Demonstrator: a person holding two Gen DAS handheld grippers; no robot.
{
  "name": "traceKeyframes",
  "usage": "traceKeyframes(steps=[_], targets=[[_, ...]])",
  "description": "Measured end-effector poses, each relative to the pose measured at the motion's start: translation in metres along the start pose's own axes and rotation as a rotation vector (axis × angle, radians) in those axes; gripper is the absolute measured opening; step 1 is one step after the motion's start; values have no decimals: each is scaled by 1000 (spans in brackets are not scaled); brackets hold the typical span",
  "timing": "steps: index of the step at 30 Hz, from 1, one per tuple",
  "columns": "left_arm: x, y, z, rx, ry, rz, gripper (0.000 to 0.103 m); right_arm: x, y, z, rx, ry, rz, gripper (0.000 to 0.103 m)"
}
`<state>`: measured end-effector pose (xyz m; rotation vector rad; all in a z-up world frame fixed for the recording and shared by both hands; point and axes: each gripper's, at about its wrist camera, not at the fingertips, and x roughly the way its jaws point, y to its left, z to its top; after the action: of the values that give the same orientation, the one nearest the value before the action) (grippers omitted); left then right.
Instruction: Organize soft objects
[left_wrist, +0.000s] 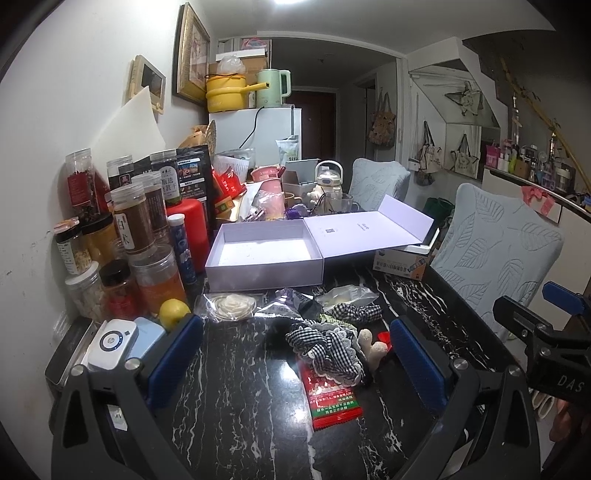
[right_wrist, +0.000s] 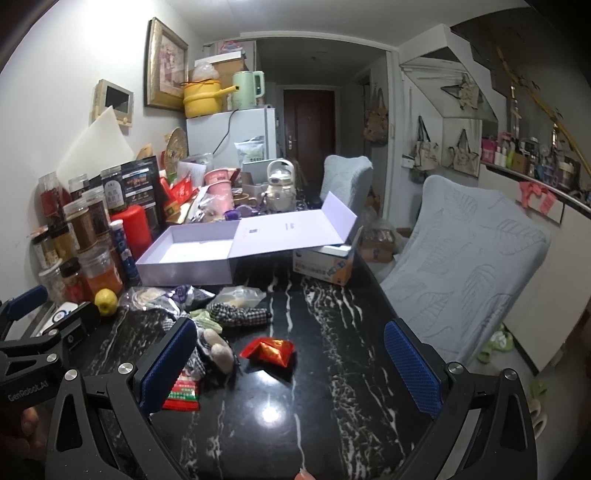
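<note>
Between spread, empty left fingers (left_wrist: 295, 354): gingham cloth (left_wrist: 325, 347), long axis left-right; right fingers (right_wrist: 291, 369) likewise.

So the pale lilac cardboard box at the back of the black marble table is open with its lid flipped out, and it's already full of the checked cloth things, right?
Not quite. The pale lilac cardboard box is open with its lid flipped out, but the left wrist view shows it empty inside. The black-and-white checked cloth pieces lie on the black marble table in front of it.
</note>
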<state>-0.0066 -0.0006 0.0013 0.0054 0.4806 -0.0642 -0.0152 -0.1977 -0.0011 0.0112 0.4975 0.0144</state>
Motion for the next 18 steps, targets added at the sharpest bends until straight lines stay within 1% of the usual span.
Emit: traceKeyframes(steps=[9, 18], targets=[[-1, -4, -4, 5, 2, -16, 103, -5, 0, -1, -10, -14, -2, 103], [4, -6, -6, 9, 16, -22, 103, -2, -3, -2, -7, -5, -11, 103]])
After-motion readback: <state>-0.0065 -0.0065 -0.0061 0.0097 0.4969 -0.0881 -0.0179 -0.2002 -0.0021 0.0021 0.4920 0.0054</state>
